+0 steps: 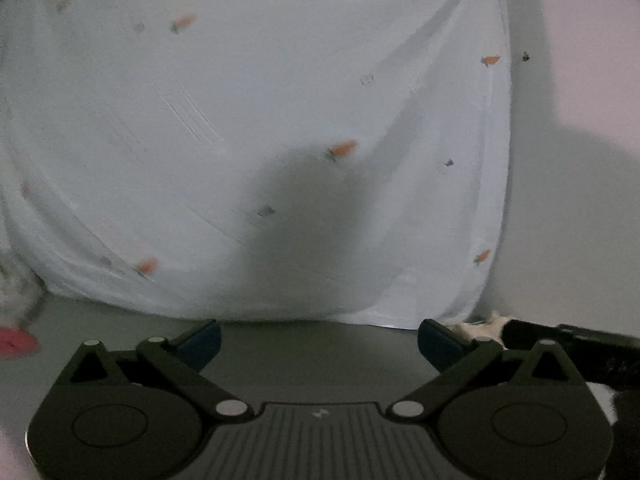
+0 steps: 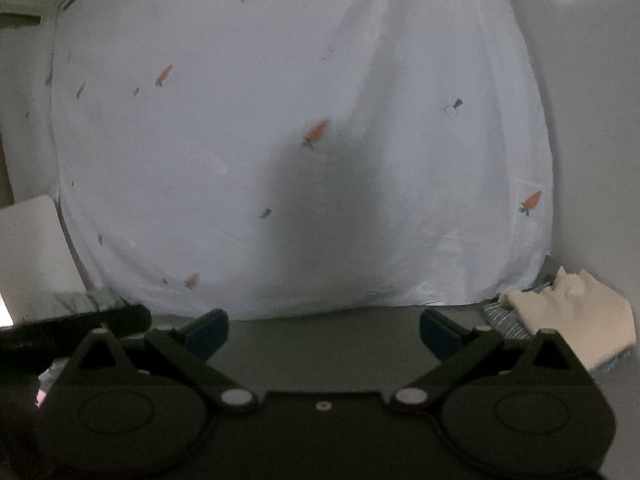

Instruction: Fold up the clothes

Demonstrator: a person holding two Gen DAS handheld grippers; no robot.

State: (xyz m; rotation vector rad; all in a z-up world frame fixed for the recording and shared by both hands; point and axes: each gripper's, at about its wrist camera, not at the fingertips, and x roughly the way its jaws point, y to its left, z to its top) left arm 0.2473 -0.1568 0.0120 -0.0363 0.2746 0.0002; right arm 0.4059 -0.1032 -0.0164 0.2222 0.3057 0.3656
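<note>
A pale blue garment with small orange carrot prints (image 1: 260, 120) lies spread flat on the grey surface and fills most of the left wrist view. It also fills the right wrist view (image 2: 280, 140). My left gripper (image 1: 320, 344) is open and empty, just short of the garment's near hem. My right gripper (image 2: 324, 334) is open and empty too, just short of the same hem. Each gripper casts a dark shadow on the cloth ahead of it.
A cream cloth on striped fabric (image 2: 568, 316) lies at the garment's near right corner. A black object (image 2: 76, 328) lies at the left. A pink item (image 1: 16, 342) and fluffy white fabric (image 1: 16, 284) lie at the left edge. A white block (image 2: 32, 240) lies left.
</note>
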